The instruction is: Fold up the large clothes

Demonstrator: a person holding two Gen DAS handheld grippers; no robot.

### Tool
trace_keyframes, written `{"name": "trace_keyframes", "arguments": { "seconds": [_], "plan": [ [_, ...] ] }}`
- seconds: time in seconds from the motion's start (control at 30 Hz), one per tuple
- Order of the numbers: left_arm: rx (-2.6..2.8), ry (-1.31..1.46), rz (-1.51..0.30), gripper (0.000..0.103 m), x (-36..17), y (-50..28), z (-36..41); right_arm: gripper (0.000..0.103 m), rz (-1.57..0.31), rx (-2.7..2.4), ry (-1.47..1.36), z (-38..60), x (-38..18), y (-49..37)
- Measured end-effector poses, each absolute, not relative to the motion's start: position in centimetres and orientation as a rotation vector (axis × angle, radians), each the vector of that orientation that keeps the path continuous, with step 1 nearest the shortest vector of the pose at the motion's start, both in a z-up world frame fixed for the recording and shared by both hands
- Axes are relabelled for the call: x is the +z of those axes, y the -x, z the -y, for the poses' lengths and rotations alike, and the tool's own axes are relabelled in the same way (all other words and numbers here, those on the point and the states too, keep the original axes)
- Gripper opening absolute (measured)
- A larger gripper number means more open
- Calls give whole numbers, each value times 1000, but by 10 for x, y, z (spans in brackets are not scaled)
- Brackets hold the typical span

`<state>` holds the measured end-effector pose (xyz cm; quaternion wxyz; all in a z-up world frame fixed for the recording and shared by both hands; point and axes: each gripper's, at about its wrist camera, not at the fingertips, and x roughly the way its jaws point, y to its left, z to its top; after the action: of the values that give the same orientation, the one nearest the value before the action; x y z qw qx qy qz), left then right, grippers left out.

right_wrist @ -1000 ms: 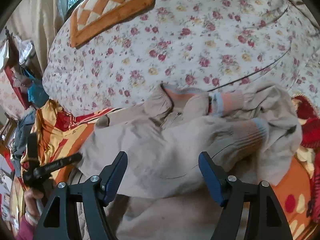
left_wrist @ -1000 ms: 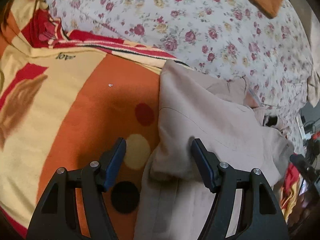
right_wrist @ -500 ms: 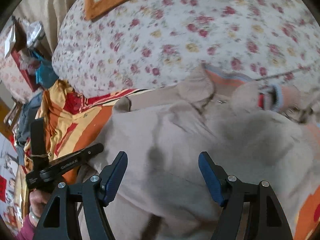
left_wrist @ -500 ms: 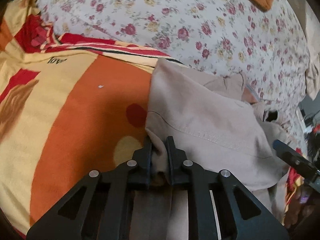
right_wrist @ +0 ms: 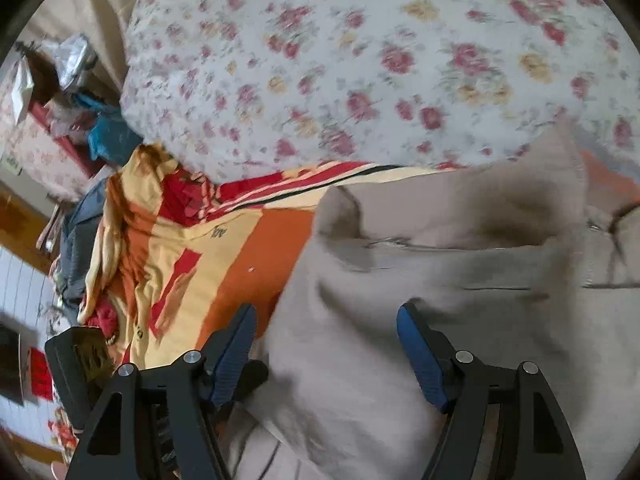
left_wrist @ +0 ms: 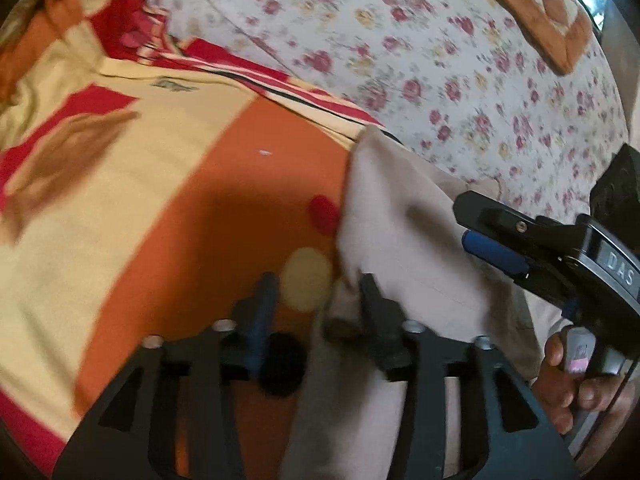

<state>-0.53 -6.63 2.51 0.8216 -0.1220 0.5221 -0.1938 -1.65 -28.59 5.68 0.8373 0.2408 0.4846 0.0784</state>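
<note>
- Looking down the left wrist view, the left gripper (left_wrist: 316, 304) sits low and centre with its 2 fingers parted a moderate way; the beige garment's (left_wrist: 404, 236) edge lies in the gap, against the right finger, but nothing is pinched.
- Beige cloth fills the lower right of that frame, lying on the orange, yellow and red blanket (left_wrist: 168, 200).
- Far right of the same view, the right gripper (left_wrist: 492, 240) comes in sideways with a blue pad showing, and the person's hand (left_wrist: 576, 384) wraps its handle.
- Over on the right wrist view, the right gripper (right_wrist: 324, 348) is spread wide, both blue pads clear, poised just over the beige garment (right_wrist: 440, 280) without closing on it.
- The garment covers the lower right here too, collar and zip toward the right edge.
- A floral quilt (right_wrist: 360, 60) spans the top; the blanket (right_wrist: 192, 256) runs down the left.
</note>
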Motion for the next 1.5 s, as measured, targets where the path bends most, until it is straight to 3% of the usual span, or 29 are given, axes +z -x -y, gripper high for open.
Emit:
{"name": "trace_keyframes", "arguments": {
  "seconds": [0.07, 0.27, 0.33, 0.47, 0.5, 0.53, 0.7, 0.77, 0.87, 0.93, 0.97, 1.0, 1.03, 1.07, 1.5],
  "plan": [
    [-367, 245, -1089, 62, 28, 15, 58, 71, -1033, 201, -486, 275, 56, 12],
    [-325, 118, -1028, 62, 23, 41, 58, 71, -1117, 218, -465, 250, 40, -21],
    [-331, 73, -1021, 62, 21, 45, 62, 79, -1181, 199, -464, 242, 27, -36],
    [-346, 91, -1026, 62, 20, 45, 58, 78, -1233, 126, -323, 220, 12, -56],
    [-353, 119, -1030, 65, 20, 44, 56, 66, -1227, 102, -272, 215, 11, -58],
    [-361, 139, -1033, 67, 20, 42, 57, 44, -1225, 82, -233, 213, 11, -59],
    [-372, 153, -1033, 73, 19, 42, 60, 13, -1226, 92, -253, 229, 15, -57],
    [-390, 148, -1029, 79, 19, 43, 65, 9, -1200, 138, -341, 240, 20, -53],
    [-453, 134, -1035, 80, 16, 44, 77, 7, -1162, 197, -422, 249, 27, -46],
    [-499, 108, -1037, 69, 14, 44, 88, 6, -1143, 225, -460, 253, 30, -42],
    [-529, 109, -1051, 36, 12, 43, 93, 6, -1138, 235, -473, 253, 31, -41],
    [-541, 125, -1073, 17, 9, 42, 94, 6, -1131, 247, -488, 255, 33, -40],
    [-545, 170, -1092, 15, 5, 38, 92, 6, -1126, 254, -496, 255, 34, -39],
    [-549, 210, -1099, 7, 3, 36, 87, 6, -1123, 259, -502, 253, 36, -38],
    [-580, 327, -1054, 3, 36, 26, 37, 3, -1068, 389, -605, 207, 45, -54]
  ]
}}
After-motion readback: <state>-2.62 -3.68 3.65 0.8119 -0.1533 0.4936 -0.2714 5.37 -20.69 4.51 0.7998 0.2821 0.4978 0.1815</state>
